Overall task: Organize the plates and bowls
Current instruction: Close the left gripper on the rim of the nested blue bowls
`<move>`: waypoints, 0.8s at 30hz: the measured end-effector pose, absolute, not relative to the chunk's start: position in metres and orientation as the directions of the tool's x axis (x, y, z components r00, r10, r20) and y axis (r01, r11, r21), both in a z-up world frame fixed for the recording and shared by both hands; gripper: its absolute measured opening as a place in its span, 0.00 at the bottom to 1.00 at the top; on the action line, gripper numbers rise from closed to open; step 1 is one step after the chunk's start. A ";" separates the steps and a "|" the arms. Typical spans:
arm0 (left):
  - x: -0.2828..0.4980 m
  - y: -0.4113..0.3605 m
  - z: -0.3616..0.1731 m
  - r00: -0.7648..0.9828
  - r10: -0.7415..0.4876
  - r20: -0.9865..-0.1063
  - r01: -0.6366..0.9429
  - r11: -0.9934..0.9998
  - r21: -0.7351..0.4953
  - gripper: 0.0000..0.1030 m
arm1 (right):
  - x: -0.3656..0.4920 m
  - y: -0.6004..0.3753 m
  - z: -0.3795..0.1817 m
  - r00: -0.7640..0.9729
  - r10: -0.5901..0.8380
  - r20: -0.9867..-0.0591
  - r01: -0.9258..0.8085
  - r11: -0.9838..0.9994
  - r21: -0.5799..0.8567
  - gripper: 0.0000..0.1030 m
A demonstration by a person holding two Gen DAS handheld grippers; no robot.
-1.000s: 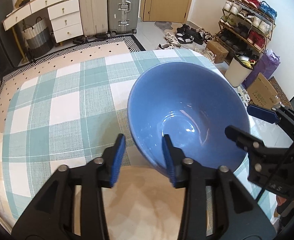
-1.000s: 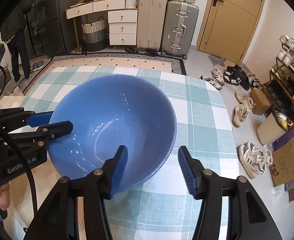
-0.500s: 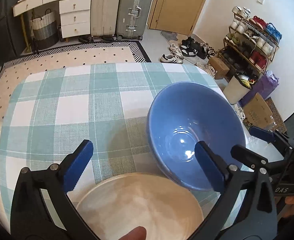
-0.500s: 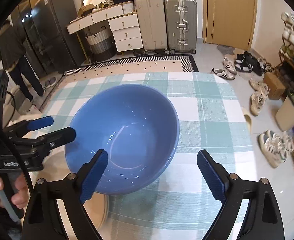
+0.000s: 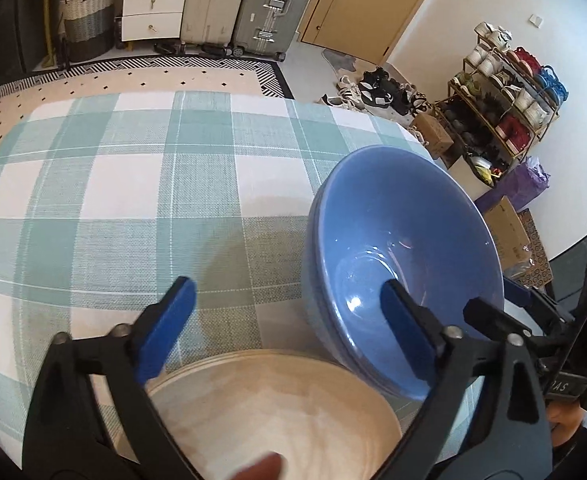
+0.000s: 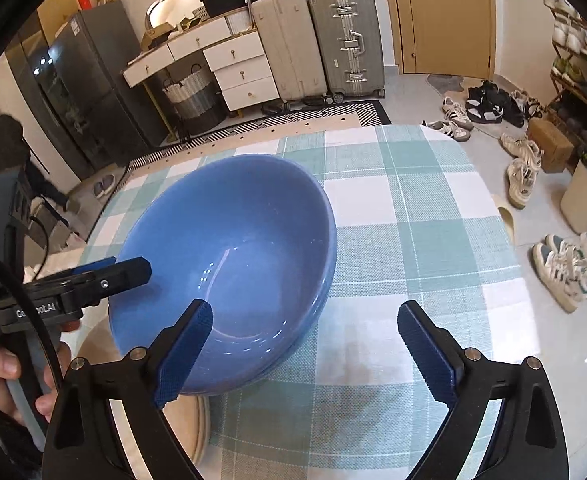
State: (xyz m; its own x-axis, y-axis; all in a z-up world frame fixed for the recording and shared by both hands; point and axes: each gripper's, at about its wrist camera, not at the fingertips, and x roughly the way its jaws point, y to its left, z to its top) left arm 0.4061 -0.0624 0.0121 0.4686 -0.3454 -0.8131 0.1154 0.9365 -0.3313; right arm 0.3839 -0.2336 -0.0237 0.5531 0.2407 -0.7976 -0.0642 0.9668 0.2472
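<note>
Since a second ago your left gripper let go of the bowl; its jaws, wide, are closing slightly. Your right gripper gapes empty too (bowl on the tablecloth, beside the plate). Partly hidden lettering reads "Ge…ooLAI".

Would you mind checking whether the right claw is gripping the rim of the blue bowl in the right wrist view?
No, the right claw stands wide open, and neither pad presses on the blue bowl, which rests on the checked tablecloth.

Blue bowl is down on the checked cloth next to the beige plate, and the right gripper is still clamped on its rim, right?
Not clamped: the right wrist view shows the right gripper open, pads off the blue bowl. The rest holds, beside the beige plate.
</note>
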 end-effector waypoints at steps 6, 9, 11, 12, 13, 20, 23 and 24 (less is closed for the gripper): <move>0.410 -0.069 0.002 0.438 -0.395 -0.807 0.144 0.917 -0.371 0.60 | 0.387 -0.237 -0.034 0.535 0.298 -0.791 -0.066 0.948 0.312 0.76; 0.410 -0.073 0.001 0.439 -0.395 -0.807 0.155 0.918 -0.365 0.51 | 0.387 -0.237 -0.035 0.536 0.307 -0.787 -0.071 0.945 0.320 0.66; 0.410 -0.074 0.001 0.438 -0.408 -0.801 0.163 0.912 -0.375 0.44 | 0.386 -0.236 -0.034 0.543 0.306 -0.782 -0.075 0.945 0.318 0.60; 0.410 -0.076 0.001 0.436 -0.412 -0.800 0.166 0.911 -0.378 0.40 | 0.385 -0.235 -0.033 0.545 0.308 -0.780 -0.079 0.945 0.318 0.59; 0.411 -0.077 0.001 0.435 -0.415 -0.799 0.171 0.909 -0.379 0.36 | 0.385 -0.235 -0.033 0.546 0.311 -0.778 -0.083 0.944 0.319 0.56; 0.409 -0.089 0.005 0.447 -0.392 -0.804 0.200 0.920 -0.338 0.27 | 0.384 -0.230 -0.029 0.557 0.313 -0.770 -0.099 0.945 0.313 0.42; 0.409 -0.090 0.006 0.449 -0.391 -0.803 0.201 0.920 -0.336 0.27 | 0.383 -0.231 -0.030 0.560 0.318 -0.765 -0.099 0.942 0.319 0.42; 0.410 -0.091 0.006 0.449 -0.390 -0.804 0.200 0.921 -0.335 0.27 | 0.383 -0.231 -0.030 0.562 0.318 -0.763 -0.099 0.942 0.320 0.42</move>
State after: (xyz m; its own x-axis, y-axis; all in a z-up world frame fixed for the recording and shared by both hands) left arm 0.4097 -0.0912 0.0059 0.4490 -0.3902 -0.8038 0.2001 0.9207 -0.3352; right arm 0.3830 -0.2312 -0.0295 0.5620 0.3184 -0.7634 -0.0985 0.9422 0.3204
